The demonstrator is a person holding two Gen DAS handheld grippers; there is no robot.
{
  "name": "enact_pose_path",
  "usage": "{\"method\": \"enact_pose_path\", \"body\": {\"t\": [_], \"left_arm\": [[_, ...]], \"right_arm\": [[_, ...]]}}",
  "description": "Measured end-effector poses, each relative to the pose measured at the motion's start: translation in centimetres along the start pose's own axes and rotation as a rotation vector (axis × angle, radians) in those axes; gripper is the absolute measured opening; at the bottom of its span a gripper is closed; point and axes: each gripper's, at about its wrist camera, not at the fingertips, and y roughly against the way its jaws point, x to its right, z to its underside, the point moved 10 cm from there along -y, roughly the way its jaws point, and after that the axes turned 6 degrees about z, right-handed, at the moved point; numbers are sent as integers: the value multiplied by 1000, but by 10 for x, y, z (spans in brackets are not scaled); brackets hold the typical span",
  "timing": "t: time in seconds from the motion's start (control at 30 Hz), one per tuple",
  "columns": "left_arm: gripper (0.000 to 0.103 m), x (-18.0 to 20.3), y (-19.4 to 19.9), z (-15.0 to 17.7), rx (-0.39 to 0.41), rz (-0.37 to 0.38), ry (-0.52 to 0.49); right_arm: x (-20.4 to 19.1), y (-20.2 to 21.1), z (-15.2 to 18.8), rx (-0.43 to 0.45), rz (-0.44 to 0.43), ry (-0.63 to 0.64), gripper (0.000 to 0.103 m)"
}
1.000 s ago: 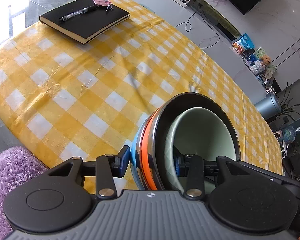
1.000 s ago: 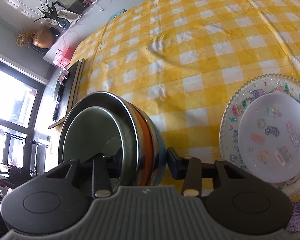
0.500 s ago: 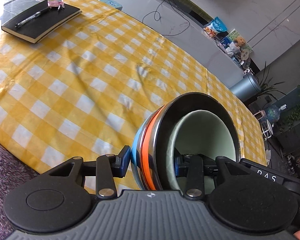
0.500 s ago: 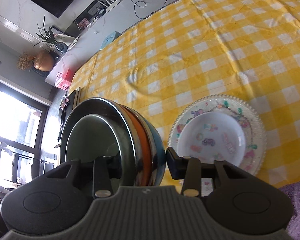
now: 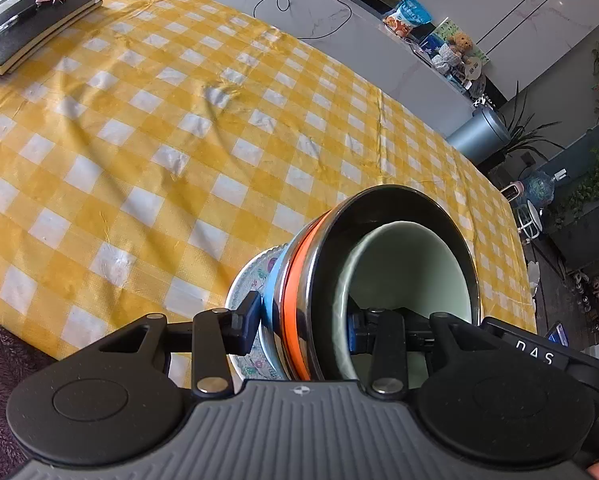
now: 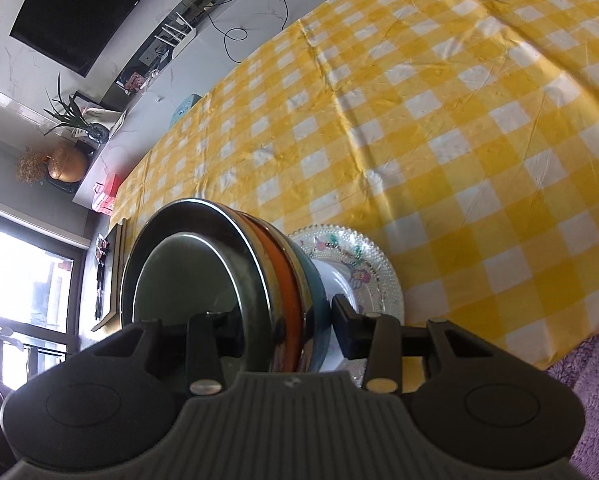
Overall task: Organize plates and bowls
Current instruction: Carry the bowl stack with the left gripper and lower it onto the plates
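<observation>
A nested stack of bowls (image 5: 299, 304) is held between both grippers: blue outermost, then orange, a steel bowl, and a pale green bowl (image 5: 407, 268) inside. My left gripper (image 5: 303, 326) is shut on its rim. My right gripper (image 6: 283, 324) is shut on the same stack (image 6: 283, 280) from the other side. The stack sits just above or on a patterned plate (image 6: 363, 276) with a white plate on it, near the table's front edge; contact cannot be told. The patterned plate also shows in the left wrist view (image 5: 247, 292).
A yellow checked tablecloth (image 5: 179, 140) covers the table. A black notebook (image 5: 23, 36) lies at the far left corner. A purple fuzzy seat (image 6: 579, 380) sits by the front edge. A TV counter (image 5: 359, 4) with cables runs behind the table.
Both grippers have carried the bowl stack sideways to the patterned plate, which now lies right under the stack. The grip is unchanged.
</observation>
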Motion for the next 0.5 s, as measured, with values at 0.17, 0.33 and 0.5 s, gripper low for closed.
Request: {"method": "enact_pose_path", "body": {"t": [0.17,0.33,0.5], "left_arm": [[45,-1,-10,2,-19,-10,2],[45,0,-14,3,-24,-3,2],[45,1,-14,3,-28,2,-3]], "right_arm": [[7,-8,-1,-16,7,-17,41],[10,-10,-3,-21,23,-18,41],[11,-10,-3,-21,31,-16,41]]}}
